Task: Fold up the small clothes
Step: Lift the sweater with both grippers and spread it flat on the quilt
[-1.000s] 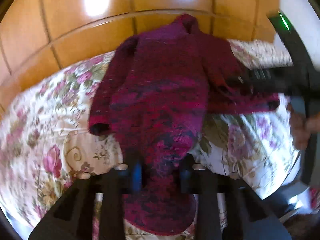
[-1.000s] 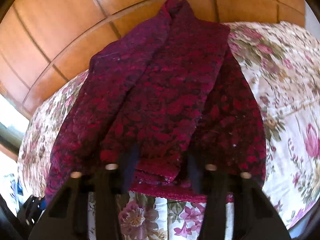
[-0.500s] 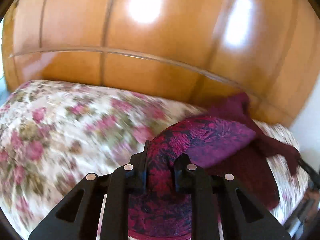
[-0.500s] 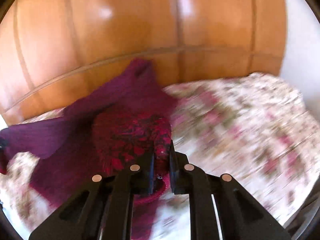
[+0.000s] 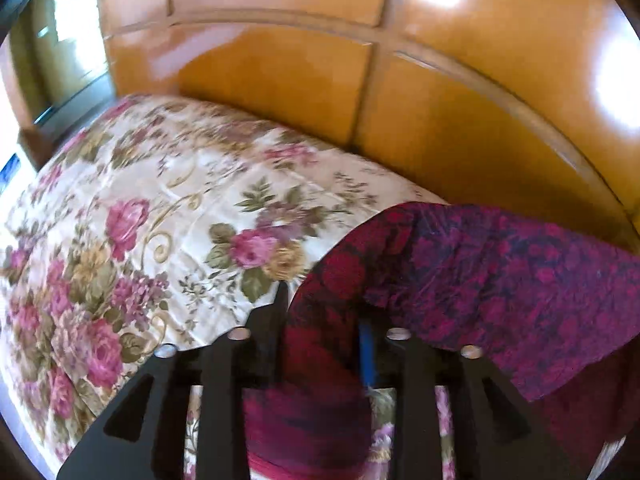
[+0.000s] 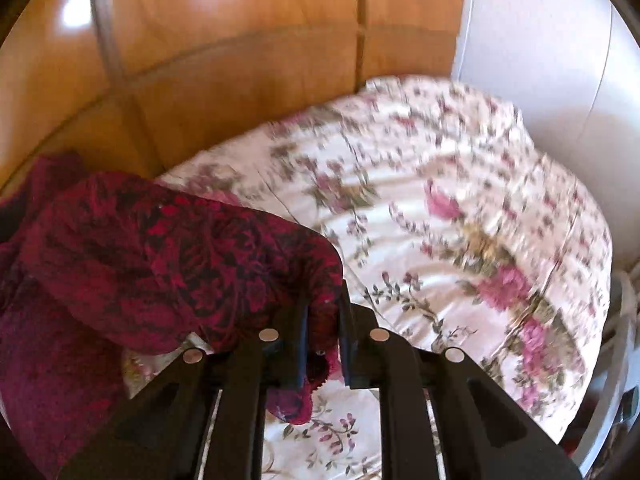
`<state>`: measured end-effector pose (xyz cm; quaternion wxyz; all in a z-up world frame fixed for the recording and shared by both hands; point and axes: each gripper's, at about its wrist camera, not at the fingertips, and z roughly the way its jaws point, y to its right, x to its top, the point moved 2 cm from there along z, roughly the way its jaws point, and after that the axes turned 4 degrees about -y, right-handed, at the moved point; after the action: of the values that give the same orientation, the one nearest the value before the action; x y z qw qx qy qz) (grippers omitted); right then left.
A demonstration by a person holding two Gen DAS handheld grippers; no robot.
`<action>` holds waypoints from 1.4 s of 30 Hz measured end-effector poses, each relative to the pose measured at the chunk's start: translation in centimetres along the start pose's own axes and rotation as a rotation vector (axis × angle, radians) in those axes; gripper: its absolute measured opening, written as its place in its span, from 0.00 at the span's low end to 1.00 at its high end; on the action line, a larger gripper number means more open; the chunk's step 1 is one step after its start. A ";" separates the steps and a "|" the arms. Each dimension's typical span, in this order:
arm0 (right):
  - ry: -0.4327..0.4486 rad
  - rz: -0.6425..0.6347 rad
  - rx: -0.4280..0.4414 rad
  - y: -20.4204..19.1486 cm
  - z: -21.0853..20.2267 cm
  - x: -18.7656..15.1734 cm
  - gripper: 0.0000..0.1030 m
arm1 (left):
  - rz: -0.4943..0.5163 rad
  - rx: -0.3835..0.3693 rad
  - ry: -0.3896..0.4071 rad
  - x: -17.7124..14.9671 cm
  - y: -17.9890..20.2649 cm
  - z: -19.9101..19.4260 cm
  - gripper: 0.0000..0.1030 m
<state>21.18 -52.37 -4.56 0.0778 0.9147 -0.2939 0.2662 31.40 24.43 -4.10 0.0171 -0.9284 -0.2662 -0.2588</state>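
The left hand-held gripper [image 5: 324,320] pinches a thick bunch of the dark red knitted sweater [image 5: 480,280] between its fingers; the right hand-held gripper [image 6: 322,320] is pressed nearly together on another fold of the sweater [image 6: 168,264]. The garment hangs between them above the floral bedspread [image 5: 160,220], near the wooden headboard [image 5: 320,72]. No legible writing shows.

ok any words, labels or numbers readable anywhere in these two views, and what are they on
None can be read in either view.
The dark red knit sweater shows only its woven pattern; no tag is visible.
The floral bedspread carries flowers, no lettering.
The wooden headboard is plain.
The left gripper and right gripper, both shut on the sweater, show no markings.
A blue patch at the far left edge is too blurred to tell.
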 end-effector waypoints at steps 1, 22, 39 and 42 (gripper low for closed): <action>0.010 0.001 -0.003 0.2 -0.3 -0.6 0.35 | -0.009 0.006 0.009 -0.1 -0.4 -0.2 0.64; -0.287 -0.230 0.629 -9.4 -8.0 -21.4 0.48 | 0.243 -0.707 -0.301 -22.8 3.0 -4.4 0.32; -0.121 -0.477 0.577 -4.9 -18.0 -22.4 0.14 | 0.342 -0.787 -0.204 -29.4 -1.1 -17.0 0.13; -0.219 -0.456 0.528 -3.2 -15.8 -25.5 0.14 | 0.332 -0.758 -0.272 -32.4 -2.1 -16.4 0.13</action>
<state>-1.39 -32.38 -4.77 -0.1359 0.9683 -0.0101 0.2092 -0.89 7.74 -6.01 -0.3186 -0.9249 0.0006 -0.2074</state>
